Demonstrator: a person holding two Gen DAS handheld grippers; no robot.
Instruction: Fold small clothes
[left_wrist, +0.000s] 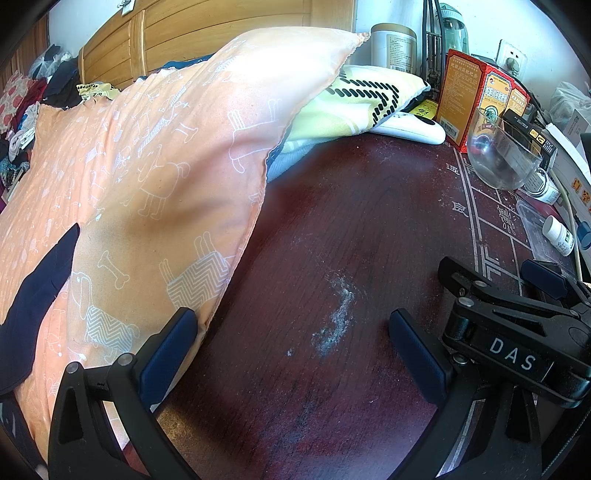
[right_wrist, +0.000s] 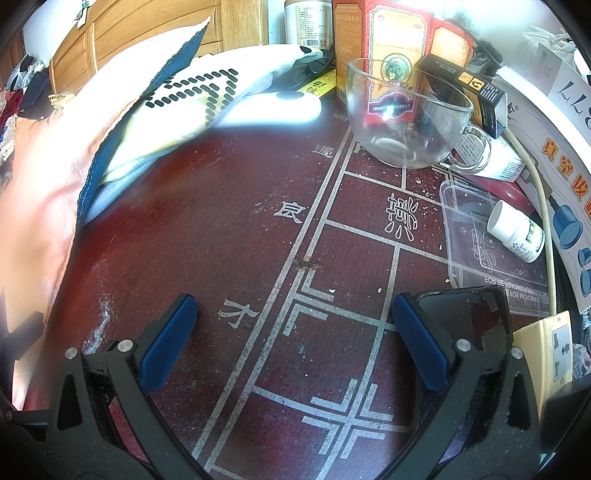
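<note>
Dark red wood-grain table (left_wrist: 351, 229) fills both views, dusty, with a pale smear (left_wrist: 338, 314) on the bare middle and white grid lines and characters (right_wrist: 291, 212) printed toward its right side. Left gripper (left_wrist: 295, 343): jaws spread wide, nothing between them, over bare tabletop; its left blue finger pad (left_wrist: 170, 350) sits just beside or touching the lower edge of the orange cloth, can't tell which. Right gripper (right_wrist: 295, 339): also wide open and empty, hovering over the printed grid; in the left wrist view it shows at lower right with a "DAS" label. Orange cloth (left_wrist: 147, 166), white dog-and-bone print, lies bunched along the table's left edge, one corner sticking up toward the far wall; a dark navy piece (left_wrist: 40, 295) lies on its lower left part. Behind it, a yellow-and-white garment (left_wrist: 351, 99) with a black dashed pattern lies flat on the far side of the table, with grey-blue fabric (right_wrist: 107, 195) under it. White oval device (left_wrist: 410, 129) rests against that garment's right edge. Right side is clutter: glass cup (right_wrist: 406, 114) with handle, red-orange boxes (right_wrist: 391, 48) behind it, a black box (right_wrist: 469, 92) leaning on the rim, clear plastic tray (right_wrist: 480, 240), white pill bottle (right_wrist: 517, 232) lying on its side on the tray, phone (right_wrist: 476, 321) just beside the right gripper's right finger. Wooden headboard (left_wrist: 207, 33) and a pile of clothes (left_wrist: 26, 103) at far left.
</note>
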